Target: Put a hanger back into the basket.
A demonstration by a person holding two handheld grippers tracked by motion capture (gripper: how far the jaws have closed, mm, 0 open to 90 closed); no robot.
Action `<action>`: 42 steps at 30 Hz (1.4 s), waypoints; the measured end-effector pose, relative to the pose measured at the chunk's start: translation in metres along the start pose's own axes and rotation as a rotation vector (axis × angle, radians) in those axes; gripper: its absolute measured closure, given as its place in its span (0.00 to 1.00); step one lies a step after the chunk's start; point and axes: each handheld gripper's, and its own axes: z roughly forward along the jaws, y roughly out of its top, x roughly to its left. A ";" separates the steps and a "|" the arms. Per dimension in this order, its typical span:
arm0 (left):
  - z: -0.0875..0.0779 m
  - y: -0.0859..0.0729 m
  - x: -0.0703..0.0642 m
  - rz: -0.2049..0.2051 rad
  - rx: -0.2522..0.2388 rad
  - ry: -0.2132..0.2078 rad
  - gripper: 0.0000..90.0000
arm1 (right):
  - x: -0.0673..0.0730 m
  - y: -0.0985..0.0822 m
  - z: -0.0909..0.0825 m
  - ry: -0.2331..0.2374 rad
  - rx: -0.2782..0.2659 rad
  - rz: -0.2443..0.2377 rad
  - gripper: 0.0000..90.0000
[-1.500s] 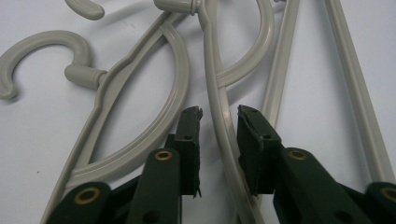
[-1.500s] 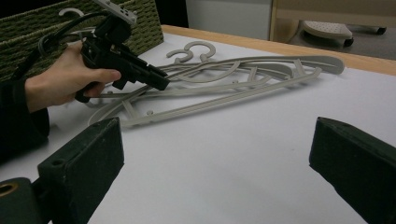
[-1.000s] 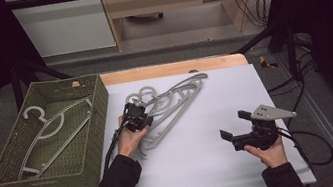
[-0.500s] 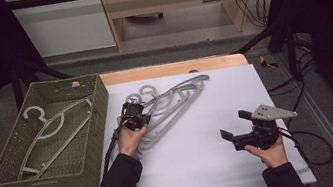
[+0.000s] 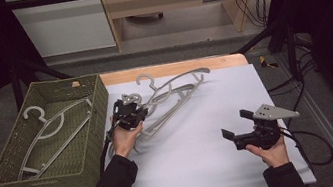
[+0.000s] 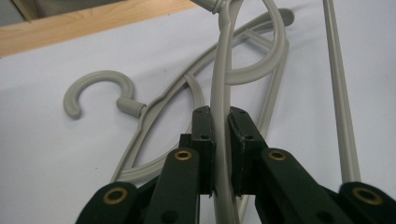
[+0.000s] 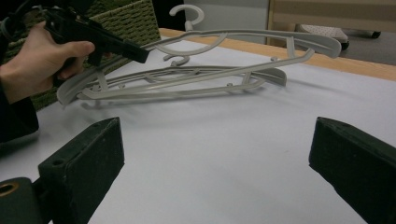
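Our left gripper [image 6: 220,135] is clamped on the arm of a grey hanger [image 6: 223,70] — pads pressing it from both sides, having just closed on it. The hanger is lifted at the held end, above the other hangers [image 5: 175,94] piled on the white table [image 5: 204,153], just right of the green basket [image 5: 94,130]. One more hanger [image 5: 51,132] lies inside that basket. Our right gripper [image 5: 234,124] sits well apart near the table's right side — jaws spread wide, nothing between them.
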 end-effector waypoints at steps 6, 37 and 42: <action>-0.024 0.006 -0.007 0.012 -0.041 -0.008 0.91 | 0.000 0.000 -0.002 -0.007 0.000 -0.002 0.04; -0.164 0.013 0.015 0.163 -0.141 0.027 0.91 | 0.000 0.000 -0.004 -0.023 -0.002 -0.003 0.03; -0.179 0.014 0.031 0.143 -0.163 0.027 0.91 | -0.001 0.000 -0.005 -0.020 0.002 -0.014 0.03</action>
